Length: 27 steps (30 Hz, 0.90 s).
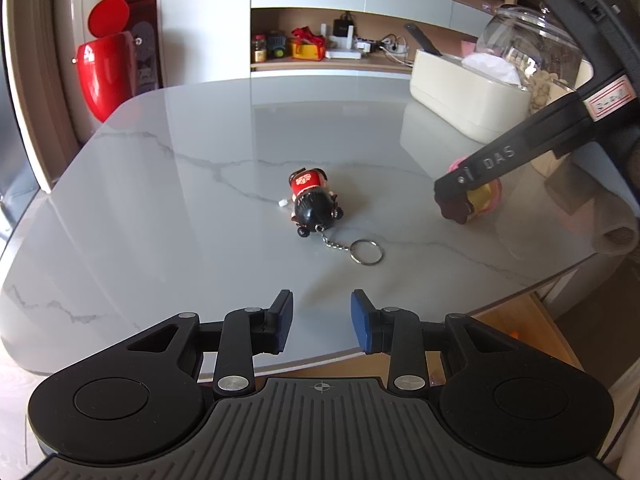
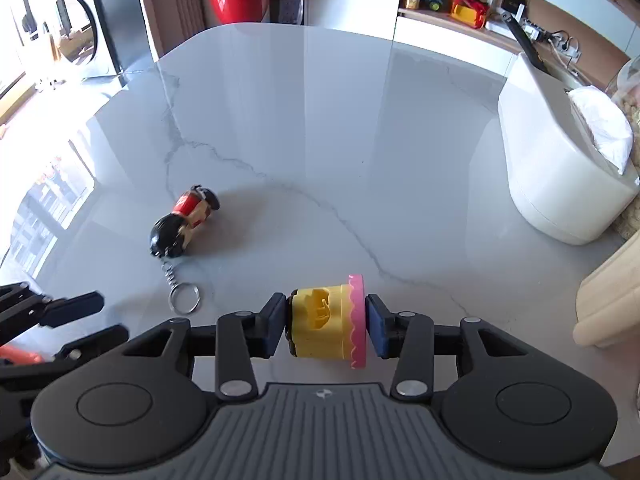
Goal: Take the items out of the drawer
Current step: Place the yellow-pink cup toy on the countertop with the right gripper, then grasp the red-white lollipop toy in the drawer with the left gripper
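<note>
My right gripper [image 2: 326, 322] is shut on a yellow toy cup with a pink scalloped rim [image 2: 320, 330], held sideways just above the marble table [image 2: 320, 140]. The left wrist view shows the same toy [image 1: 486, 196] on the right, under the right gripper's black finger [image 1: 456, 196]. A doll keychain with a red body and black head [image 1: 314, 204] lies on the table, its chain and ring [image 1: 366, 252] trailing toward me. My left gripper [image 1: 322, 308] hangs open and empty over the table's near edge. The open wooden drawer [image 1: 520, 332] shows below that edge at the right.
A cream tissue box [image 1: 468, 100] and a glass jar [image 1: 528, 40] stand at the table's back right. A red bin [image 1: 104, 72] stands on the floor beyond the far left corner. Cluttered shelves [image 1: 320, 48] line the wall behind. Something orange [image 1: 514, 335] lies in the drawer.
</note>
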{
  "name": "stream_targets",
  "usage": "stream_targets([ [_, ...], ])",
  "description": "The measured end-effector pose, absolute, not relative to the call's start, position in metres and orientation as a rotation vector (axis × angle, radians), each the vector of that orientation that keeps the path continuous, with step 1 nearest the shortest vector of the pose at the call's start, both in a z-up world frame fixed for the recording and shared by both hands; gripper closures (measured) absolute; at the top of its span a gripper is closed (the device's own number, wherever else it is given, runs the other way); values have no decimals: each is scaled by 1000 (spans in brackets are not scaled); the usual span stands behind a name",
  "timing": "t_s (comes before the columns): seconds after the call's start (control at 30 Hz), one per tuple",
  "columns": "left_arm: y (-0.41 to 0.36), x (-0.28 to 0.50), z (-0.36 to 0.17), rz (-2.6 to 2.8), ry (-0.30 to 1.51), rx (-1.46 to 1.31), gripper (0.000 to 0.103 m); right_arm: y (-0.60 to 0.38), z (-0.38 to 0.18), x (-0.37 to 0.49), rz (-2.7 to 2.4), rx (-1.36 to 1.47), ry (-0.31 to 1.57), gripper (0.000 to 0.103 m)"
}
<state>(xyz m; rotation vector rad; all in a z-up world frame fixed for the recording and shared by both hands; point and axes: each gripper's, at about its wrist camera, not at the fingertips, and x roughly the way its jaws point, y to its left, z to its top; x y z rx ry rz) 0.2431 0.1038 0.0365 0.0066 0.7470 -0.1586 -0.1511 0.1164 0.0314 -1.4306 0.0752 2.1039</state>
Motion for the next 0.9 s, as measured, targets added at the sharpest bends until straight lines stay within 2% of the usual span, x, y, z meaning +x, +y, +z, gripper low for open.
stream_targets([
  [0.1,100,236,39,-270,749,46,70,117,20,-158,2105,-1420,-4,59],
  [0.23,86,228,28,-457,839,107,70,116,22,-154,2127,-1438,3,57],
  [0.3,77,226,19,-511,890,155,70,111,28,-148,2147,-1423,-7,47],
  [0.43,63,229,-5,-536,988,261,70,102,47,-125,2197,-1421,12,46],
  [0.6,58,242,-37,-498,1126,329,70,89,62,-75,2225,-1435,143,32],
  [0.7,57,247,-55,-494,1192,347,71,77,44,-47,2201,-1527,236,26],
  [0.9,47,252,-57,-577,1193,308,74,78,-31,-12,1999,-1725,322,26],
])
